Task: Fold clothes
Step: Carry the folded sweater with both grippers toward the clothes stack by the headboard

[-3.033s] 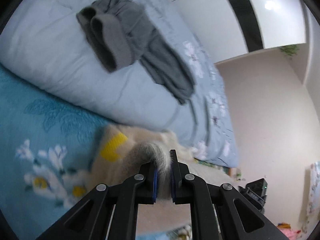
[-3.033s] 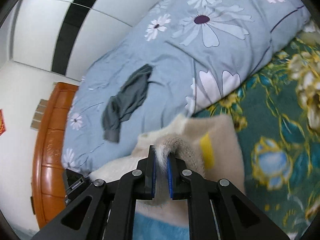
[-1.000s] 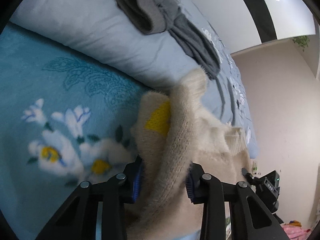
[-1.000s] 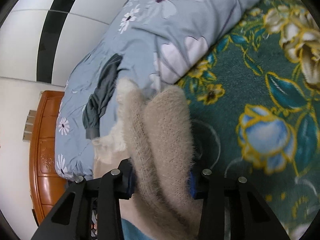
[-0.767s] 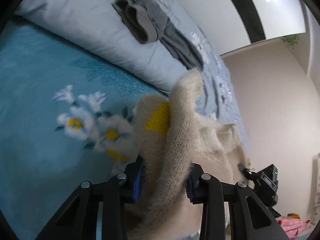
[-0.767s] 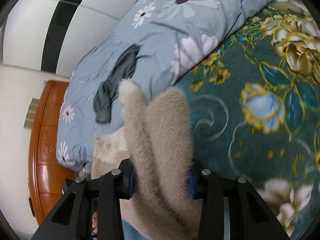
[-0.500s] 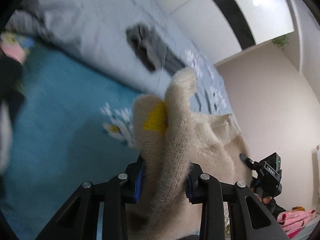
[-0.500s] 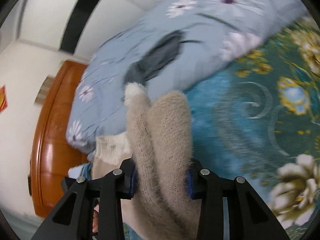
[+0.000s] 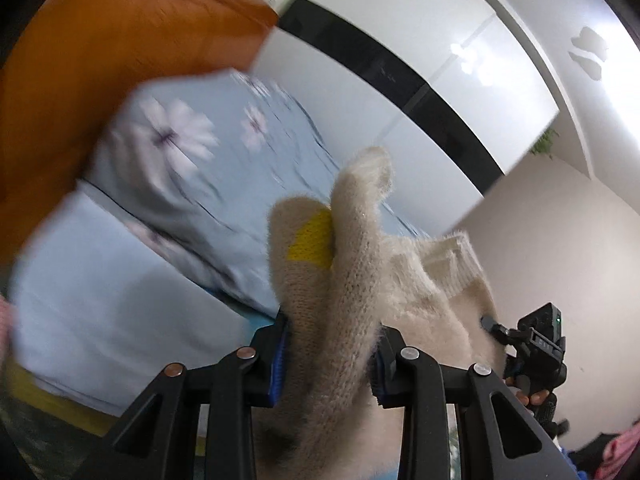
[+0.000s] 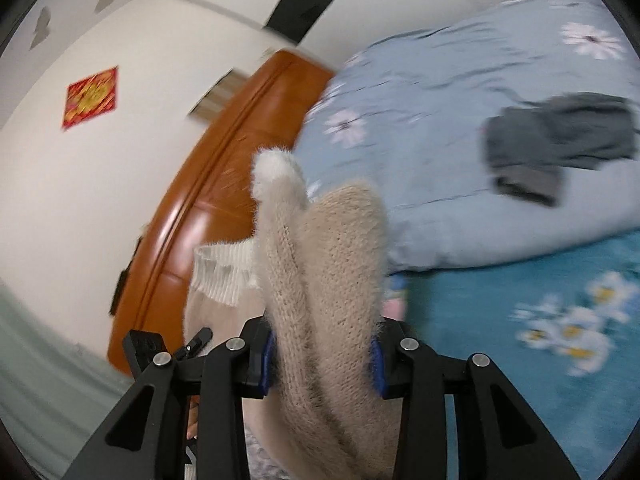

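Observation:
A fuzzy cream sweater (image 9: 344,264) with a yellow patch (image 9: 310,236) hangs in the air between my two grippers. My left gripper (image 9: 326,364) is shut on a thick bunch of it. My right gripper (image 10: 322,360) is shut on another thick bunch of the same sweater (image 10: 332,256); its ribbed white hem (image 10: 224,272) shows to the left. The right gripper also shows at the lower right of the left wrist view (image 9: 536,344). A grey garment (image 10: 556,140) lies on the pale blue duvet.
A pale blue flowered duvet (image 9: 192,184) covers the bed, also in the right wrist view (image 10: 460,120). An orange-brown wooden headboard (image 10: 224,168) stands behind it (image 9: 100,52). A teal flowered blanket (image 10: 540,320) lies in front. White walls and a black-striped wardrobe are behind.
Both grippers have swung up and to the left with the sweater; the views now face the headboard and wall instead of the bed surface. Both grips are unchanged over the last second.

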`<state>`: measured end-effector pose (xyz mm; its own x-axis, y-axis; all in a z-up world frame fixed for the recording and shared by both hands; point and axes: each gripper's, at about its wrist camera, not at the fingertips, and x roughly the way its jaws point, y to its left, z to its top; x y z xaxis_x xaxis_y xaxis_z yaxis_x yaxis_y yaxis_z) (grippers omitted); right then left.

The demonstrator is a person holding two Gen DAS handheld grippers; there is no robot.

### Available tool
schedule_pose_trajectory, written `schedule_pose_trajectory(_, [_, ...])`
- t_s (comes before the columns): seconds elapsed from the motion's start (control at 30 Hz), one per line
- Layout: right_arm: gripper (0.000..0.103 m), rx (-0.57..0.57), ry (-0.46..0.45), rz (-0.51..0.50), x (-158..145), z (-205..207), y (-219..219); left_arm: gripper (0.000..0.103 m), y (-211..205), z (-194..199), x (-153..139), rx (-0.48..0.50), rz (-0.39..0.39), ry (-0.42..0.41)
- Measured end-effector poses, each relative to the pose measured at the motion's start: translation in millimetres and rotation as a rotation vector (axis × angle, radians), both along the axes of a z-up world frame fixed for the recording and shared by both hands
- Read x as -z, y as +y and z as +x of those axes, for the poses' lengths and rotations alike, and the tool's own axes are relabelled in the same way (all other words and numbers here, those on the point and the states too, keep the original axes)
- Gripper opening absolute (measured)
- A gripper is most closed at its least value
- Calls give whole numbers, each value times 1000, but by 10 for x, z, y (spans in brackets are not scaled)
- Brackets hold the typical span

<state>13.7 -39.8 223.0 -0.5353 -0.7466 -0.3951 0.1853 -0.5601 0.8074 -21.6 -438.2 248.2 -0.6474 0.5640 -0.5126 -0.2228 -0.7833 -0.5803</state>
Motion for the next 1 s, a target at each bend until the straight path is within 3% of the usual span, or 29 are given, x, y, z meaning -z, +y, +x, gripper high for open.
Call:
schedule_pose_trajectory(0.13, [38,-74,-9,-17,18,-277,-751,35,-697,-109,-162,-95,-53,-6])
schedule_pose_trajectory(0.23, [38,-111,-37,-12,103,-441,-1249,35,-1110,-189,-118,-148,-65,-35])
schedule_pose_trajectory(0.47, [38,-142,-114,-43,553,-524,-1966,35,-1692,-353,402,-255,-97,-125])
schedule_pose_trajectory(0.6, [38,-134,-194,-25,991,-477,-2096,35,-1928,-283,774,-332,-60,-210])
schedule_pose_trajectory(0.7, [38,-97,-257,-18,1294,-492,-2047,35,-1926,-323,1018,-336,-66,-250])
schedule_pose_trajectory(1.0, [39,-75,-289,-10,1500,-615,-1999,39,-1879,-433,1186,-332,-100,-281])
